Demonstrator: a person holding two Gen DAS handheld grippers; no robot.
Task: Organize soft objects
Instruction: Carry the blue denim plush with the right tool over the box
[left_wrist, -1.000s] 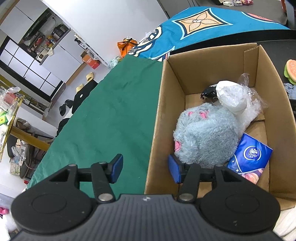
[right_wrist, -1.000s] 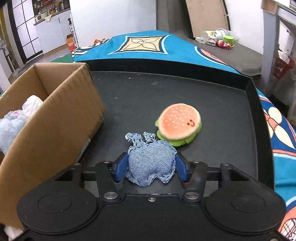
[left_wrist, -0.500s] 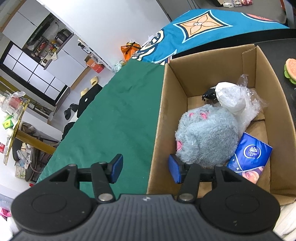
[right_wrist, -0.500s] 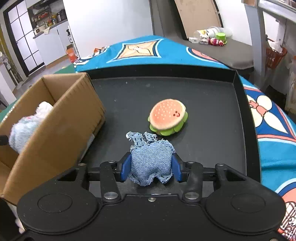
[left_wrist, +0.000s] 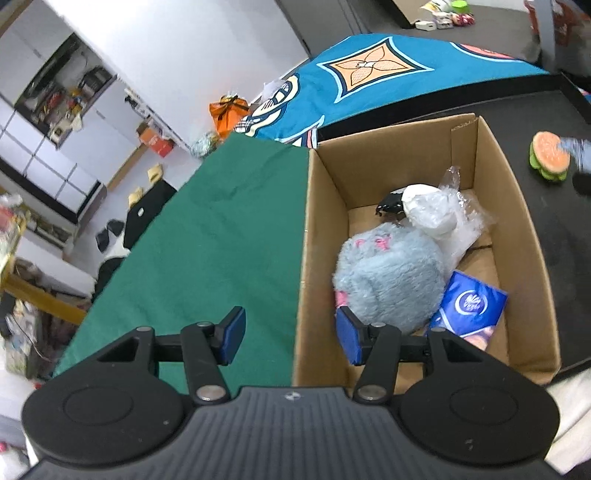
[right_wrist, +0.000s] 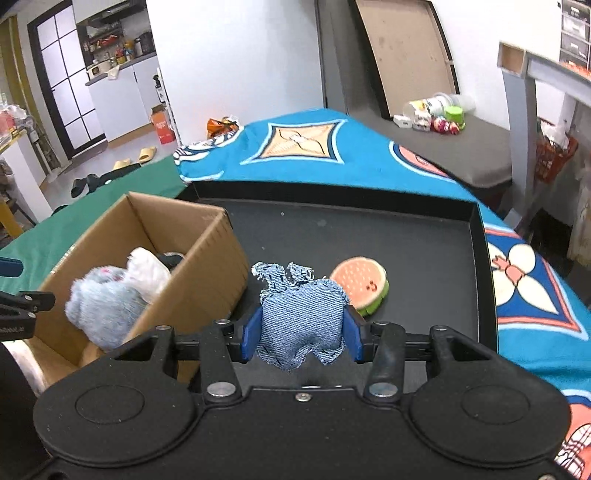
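At frame left, my box (right_wrist: 207, 266) already holds a grey plush (right_wrist: 103, 306), bag and tissue pack. My left gripper (left_wrist: 291, 334) idles spread, straddling its wall. At centre my right gripper (right_wrist: 301, 334) clamps the denim toy (right_wrist: 301, 317); the burger (right_wrist: 364, 282) waits on the tray (right_wrist: 424, 251).

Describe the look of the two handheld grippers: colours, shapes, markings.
Both look alike. The left gripper has a matte black ribbed body, two round black discs either side, black linkage bars with silver pivot bolts, and fingers faced with blue pads. The right gripper shows the same black build, silver bolts and blue-padded fingers. No cables or sleeves visible.
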